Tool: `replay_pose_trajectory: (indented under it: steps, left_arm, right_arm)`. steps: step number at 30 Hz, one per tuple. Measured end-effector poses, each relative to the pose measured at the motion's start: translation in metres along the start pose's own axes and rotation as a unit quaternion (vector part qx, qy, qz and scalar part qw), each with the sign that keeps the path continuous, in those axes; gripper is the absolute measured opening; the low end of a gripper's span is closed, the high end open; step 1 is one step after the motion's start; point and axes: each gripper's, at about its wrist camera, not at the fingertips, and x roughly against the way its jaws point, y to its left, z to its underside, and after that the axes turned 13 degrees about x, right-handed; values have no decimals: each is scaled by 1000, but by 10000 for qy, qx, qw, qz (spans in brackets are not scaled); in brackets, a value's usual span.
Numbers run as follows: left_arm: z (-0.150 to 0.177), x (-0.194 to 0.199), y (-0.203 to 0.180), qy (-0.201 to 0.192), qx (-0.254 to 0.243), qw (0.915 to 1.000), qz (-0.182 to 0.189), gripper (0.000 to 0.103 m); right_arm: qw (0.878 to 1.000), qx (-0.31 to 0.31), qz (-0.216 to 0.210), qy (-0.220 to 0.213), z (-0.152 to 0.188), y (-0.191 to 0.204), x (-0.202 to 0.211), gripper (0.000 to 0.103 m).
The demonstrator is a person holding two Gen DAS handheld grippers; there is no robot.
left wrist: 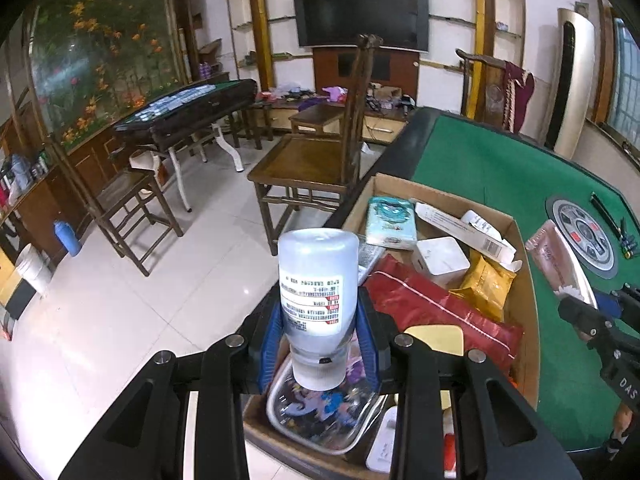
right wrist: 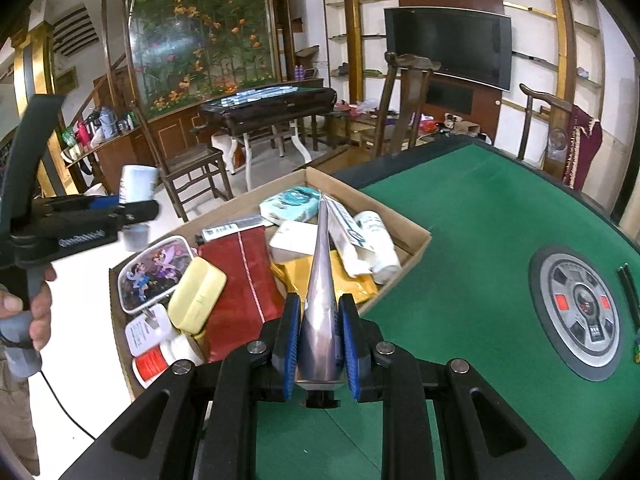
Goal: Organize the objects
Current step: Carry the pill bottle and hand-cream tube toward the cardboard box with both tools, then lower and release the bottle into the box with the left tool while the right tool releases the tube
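Observation:
My left gripper (left wrist: pixel 320 344) is shut on a translucent white bottle (left wrist: pixel 316 292) with a printed label, held cap-down above the near left end of the cardboard box (left wrist: pixel 520 304). The bottle also shows in the right wrist view (right wrist: pixel 138 190). My right gripper (right wrist: pixel 320 340) is shut on a pinkish silver tube (right wrist: pixel 322 276), held above the box's right edge, pointing over its contents. In the left wrist view the tube (left wrist: pixel 556 258) shows at the right. The box (right wrist: pixel 420 236) sits on the green table (right wrist: pixel 460 240) and holds several items.
In the box lie a red pouch (right wrist: pixel 240 280), a gold packet (left wrist: pixel 486 284), a cartoon-lid container (right wrist: pixel 154 270), a yellow case (right wrist: pixel 196 294) and a tissue pack (left wrist: pixel 390 222). The table's round centre panel (right wrist: pixel 580 308) lies right. A wooden chair (left wrist: pixel 312 160) stands beyond the box.

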Motion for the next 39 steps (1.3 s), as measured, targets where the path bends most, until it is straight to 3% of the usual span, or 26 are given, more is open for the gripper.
replay_pose_trajectory:
  steps: [7, 16, 39]
  left_arm:
    - [-7, -33, -28, 263, -349, 9990, -27, 34]
    - [-12, -53, -53, 257, -562, 9980, -157, 34]
    - [-16, -93, -67, 638, -704, 9952, -239, 34]
  right_arm:
    - [9998, 2, -172, 59, -8, 5, -17, 21]
    - [9994, -20, -313, 159, -14, 6, -35, 21]
    - [9975, -265, -470, 455, -10, 1, -70, 22]
